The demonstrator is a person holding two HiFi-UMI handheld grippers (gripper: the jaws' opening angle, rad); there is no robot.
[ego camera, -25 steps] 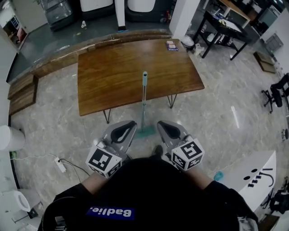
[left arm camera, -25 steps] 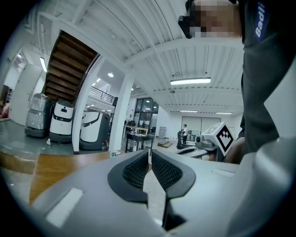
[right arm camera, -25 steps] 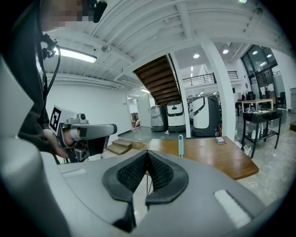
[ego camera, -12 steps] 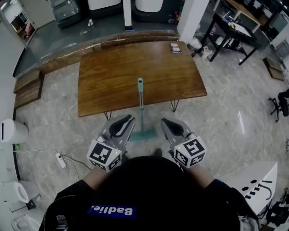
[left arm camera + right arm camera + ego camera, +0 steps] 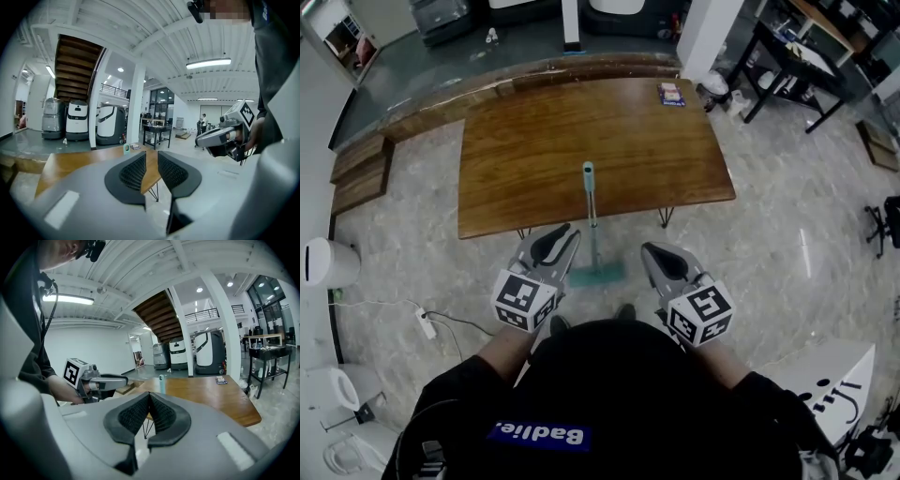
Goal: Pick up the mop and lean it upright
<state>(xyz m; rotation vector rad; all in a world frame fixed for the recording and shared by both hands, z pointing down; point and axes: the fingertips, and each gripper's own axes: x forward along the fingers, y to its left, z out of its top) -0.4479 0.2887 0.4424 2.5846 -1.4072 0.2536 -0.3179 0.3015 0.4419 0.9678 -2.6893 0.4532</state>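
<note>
A grey marbled floor [image 5: 787, 234] fills the room. On it, toward 12 o'clock from the person, stands a broad wooden table [image 5: 525, 150] on thin black legs. A black desk [image 5: 787, 52] sits at 2 o'clock, and a white bin [image 5: 319, 262] at 9 o'clock by the wall. The person [image 5: 609, 403], in dark sleeves, stands at 6 o'clock of the table and holds both tools out over the floor.

The mop [image 5: 592, 225] stands upright in front of the table's near edge. Its teal head is flat on the floor, and its shaft rises to a teal grip that shows above the tabletop. It appears to lean on that edge, though the contact itself is too small to see. Neither tool touches it.

The left gripper [image 5: 565, 234] is at 9 o'clock of the lower shaft and just beside it. Its jaws have just been opening. In its own view the left gripper [image 5: 152, 154] has its pads a little apart, with only the table edge showing through the gap. The mop's grip [image 5: 126, 148] is at 11 o'clock of the tips.

The right gripper [image 5: 652, 251] is at 3 o'clock of the shaft, near it. In its own view [image 5: 149, 395] the pads are pressed together at the tips and pinch nothing.

A small box [image 5: 672, 94] lies at the table's far 1 o'clock corner.
</note>
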